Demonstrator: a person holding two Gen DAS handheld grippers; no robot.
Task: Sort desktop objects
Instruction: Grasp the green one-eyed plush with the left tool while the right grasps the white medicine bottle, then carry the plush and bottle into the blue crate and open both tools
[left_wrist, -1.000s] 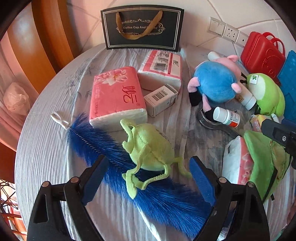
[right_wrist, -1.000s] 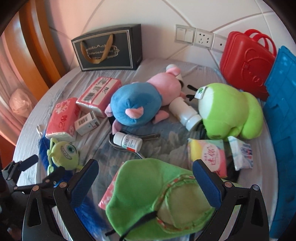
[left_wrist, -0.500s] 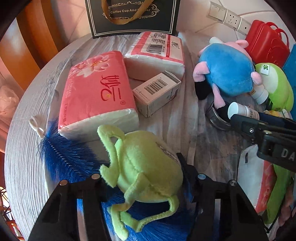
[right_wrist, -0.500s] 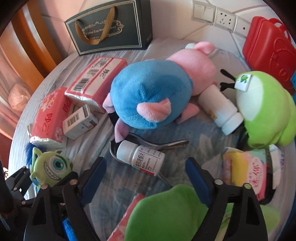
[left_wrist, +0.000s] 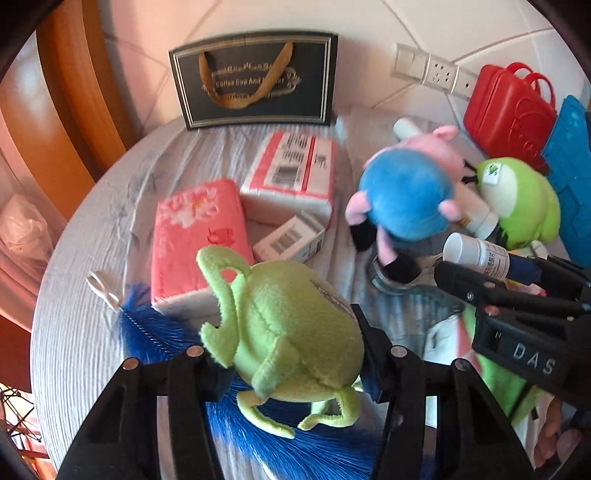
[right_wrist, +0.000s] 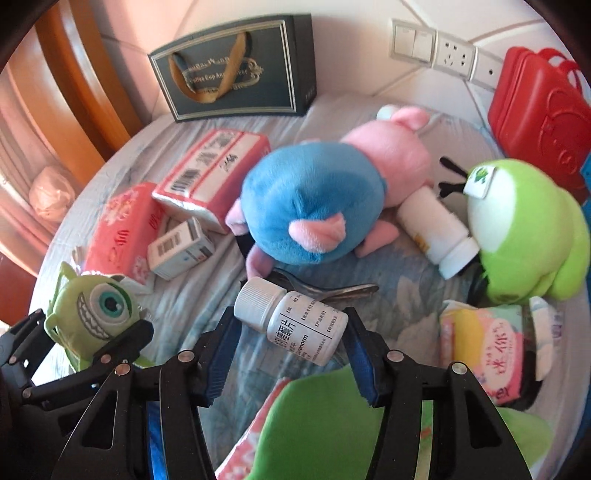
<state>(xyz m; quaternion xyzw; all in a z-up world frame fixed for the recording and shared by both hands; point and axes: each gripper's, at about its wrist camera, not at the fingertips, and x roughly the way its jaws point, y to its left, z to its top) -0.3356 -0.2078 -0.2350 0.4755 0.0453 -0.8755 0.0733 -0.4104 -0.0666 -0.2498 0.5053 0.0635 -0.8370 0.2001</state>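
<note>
Left gripper (left_wrist: 291, 354) clamped on one-eyed green plush (left_wrist: 295, 332), above blue brush (left_wrist: 155, 332); jaws just closed. Right gripper (right_wrist: 291, 347) grasping white pill bottle (right_wrist: 291, 325), right of the brush; jaws closing too.

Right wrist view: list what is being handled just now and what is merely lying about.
Being handled:
- small pill bottle, between the closing right gripper pads
- one-eyed green plush, gripped by left gripper

Lying about:
- blue-and-pink plush
- large white bottle
- green frog plush
- spoon
- small barcode box

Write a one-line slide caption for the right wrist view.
Right gripper closes on a small white pill bottle, while the left gripper holds a green one-eyed monster plush nearby.
</note>
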